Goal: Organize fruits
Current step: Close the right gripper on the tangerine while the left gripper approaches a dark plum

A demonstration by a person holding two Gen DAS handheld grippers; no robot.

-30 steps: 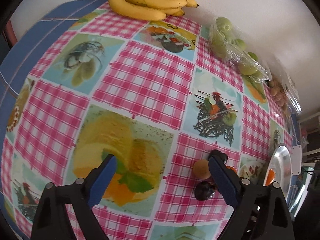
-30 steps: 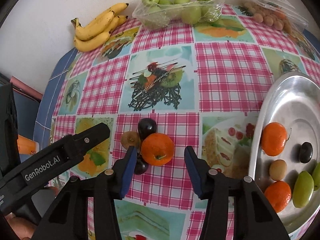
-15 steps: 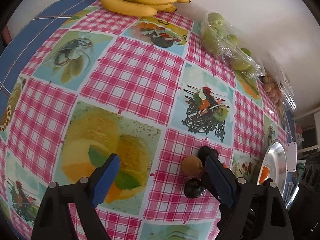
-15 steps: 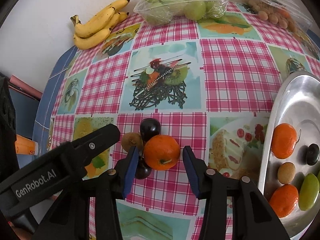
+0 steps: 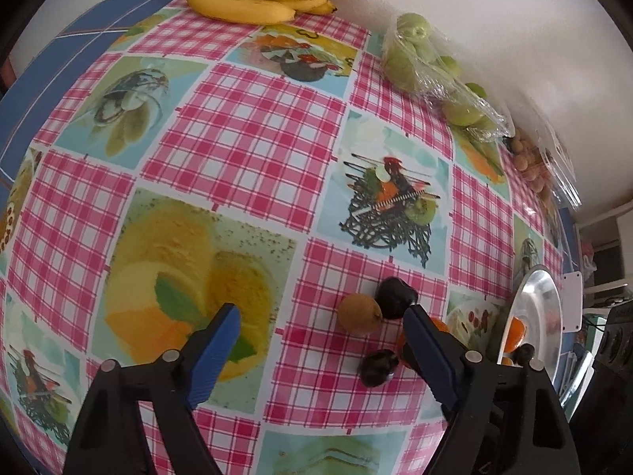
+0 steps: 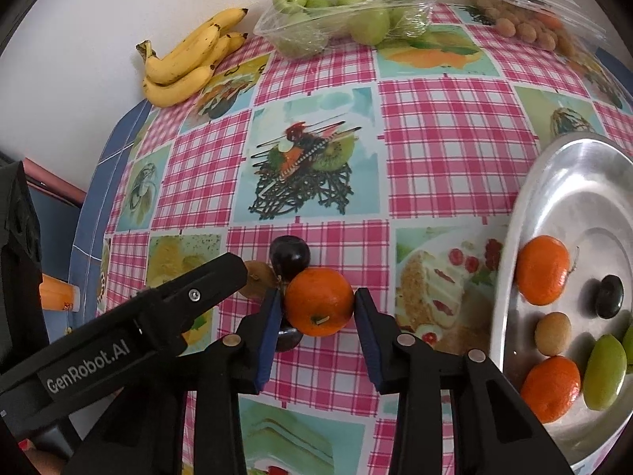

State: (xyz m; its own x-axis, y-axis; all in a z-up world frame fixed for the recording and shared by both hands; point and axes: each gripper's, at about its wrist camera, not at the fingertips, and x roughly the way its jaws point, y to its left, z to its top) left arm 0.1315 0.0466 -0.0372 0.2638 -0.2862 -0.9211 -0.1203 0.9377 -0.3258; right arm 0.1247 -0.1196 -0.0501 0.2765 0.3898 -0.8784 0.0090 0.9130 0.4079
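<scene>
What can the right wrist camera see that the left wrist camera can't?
Only the right wrist view shows the whole orange squeezed between the right gripper pads, and the fruit lying on the silver tray: two oranges, a brown fruit, a dark one and green ones. Only the left wrist view shows the left gripper from behind, wide open, holding nothing. Both show the bananas, the bag of green fruit, the brown fruit and the dark fruit on the checked tablecloth.
</scene>
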